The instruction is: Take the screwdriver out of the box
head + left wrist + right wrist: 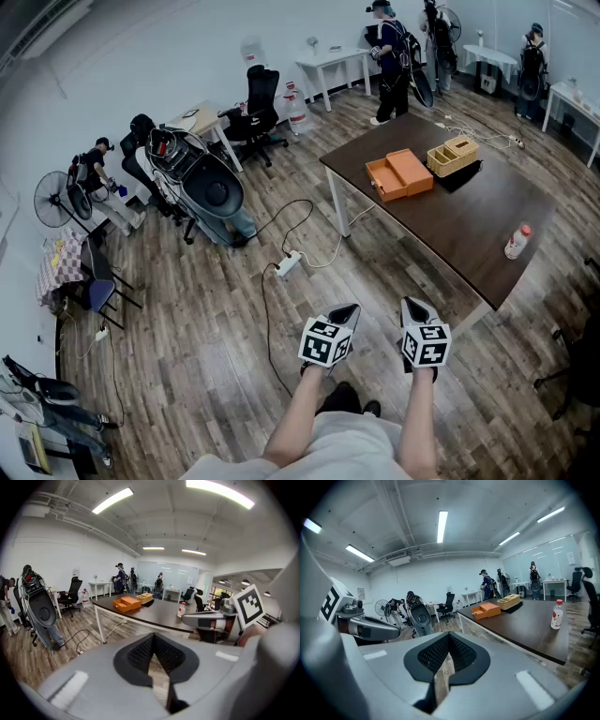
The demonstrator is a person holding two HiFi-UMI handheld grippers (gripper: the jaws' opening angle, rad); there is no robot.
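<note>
An orange box point(400, 174) lies open on the dark table point(469, 225), at its far left end; it also shows as the orange box point(127, 603) in the left gripper view and the orange box point(486, 610) in the right gripper view. I see no screwdriver from here. My left gripper point(347, 307) and right gripper point(410, 302) hang side by side over the wooden floor, well short of the table's near corner. Both are shut with nothing in them: the left gripper point(153, 637) and the right gripper point(449, 634) show their jaws meeting at the tips.
A wicker tray point(453, 156) sits behind the box and a small bottle point(517, 242) stands near the table's right edge. A power strip point(287, 264) with cables lies on the floor ahead. A grey machine point(202, 187), an office chair point(258, 112) and people stand further off.
</note>
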